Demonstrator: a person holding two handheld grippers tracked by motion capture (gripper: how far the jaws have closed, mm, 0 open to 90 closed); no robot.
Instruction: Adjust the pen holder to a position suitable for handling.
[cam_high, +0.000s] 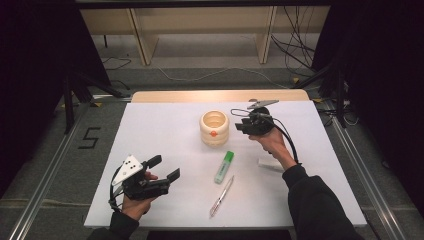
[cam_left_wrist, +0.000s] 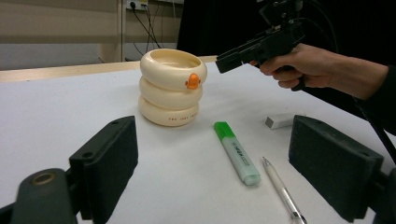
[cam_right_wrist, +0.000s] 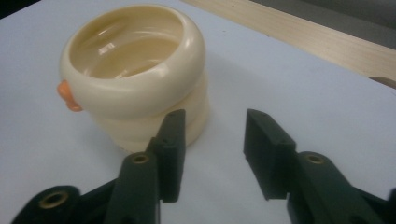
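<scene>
Cream holder (cam_right_wrist: 135, 74) sits just left of spread, empty right claw (cam_right_wrist: 212, 154).

- left gripper (cam_high: 163, 168): black body, two chunky black jaws with flat matte pads, screw holes in the pad blocks, brass-ringed pivot holes at the jaw arms
- grey-white three-cornered plate (cam_high: 127, 168) on top, small dark dots on it
- black cable (cam_high: 113, 196) trails by the wrist
- right gripper (cam_high: 241, 125): black, pistol-like body, grey plate on top, black cable looping back along the forearm
- sleeves (cam_high: 315, 200): dark, long, reaching the wrists
</scene>
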